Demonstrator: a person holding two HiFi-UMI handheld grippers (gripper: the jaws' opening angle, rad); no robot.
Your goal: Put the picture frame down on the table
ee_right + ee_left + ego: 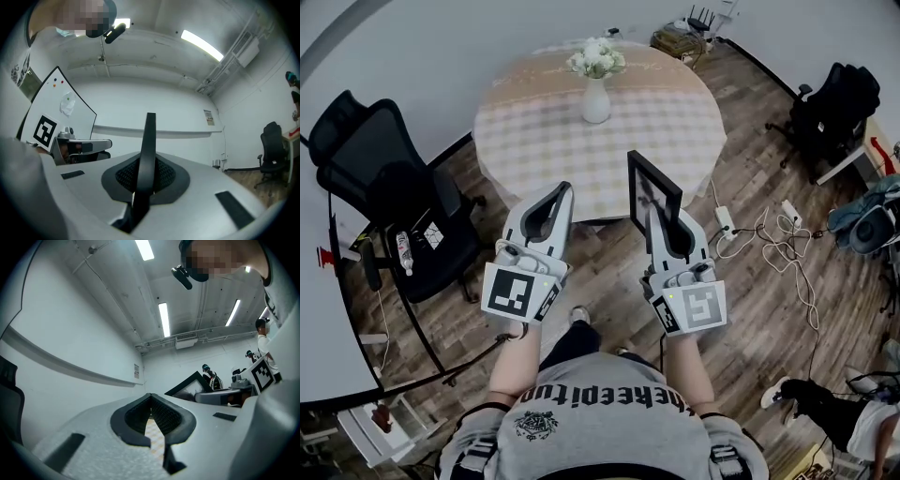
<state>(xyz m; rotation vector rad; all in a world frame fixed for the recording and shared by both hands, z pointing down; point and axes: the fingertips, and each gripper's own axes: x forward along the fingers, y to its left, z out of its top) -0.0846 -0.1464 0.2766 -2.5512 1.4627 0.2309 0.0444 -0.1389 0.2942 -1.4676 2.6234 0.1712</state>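
1. Picture frame (654, 192): not yet set down. It is held upright in the air by the near edge of the table (534, 141).
2. Left tool (563, 190): jaws closed together with nothing between them, idle beside the frame.
3. Right tool (661, 217): clenched on the frame's edge. Lowering onto the table and release are still to do.

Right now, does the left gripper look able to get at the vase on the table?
Probably yes. The left gripper holds nothing, and only bare tablecloth lies between it and the vase. The frame sits aside in the right gripper.
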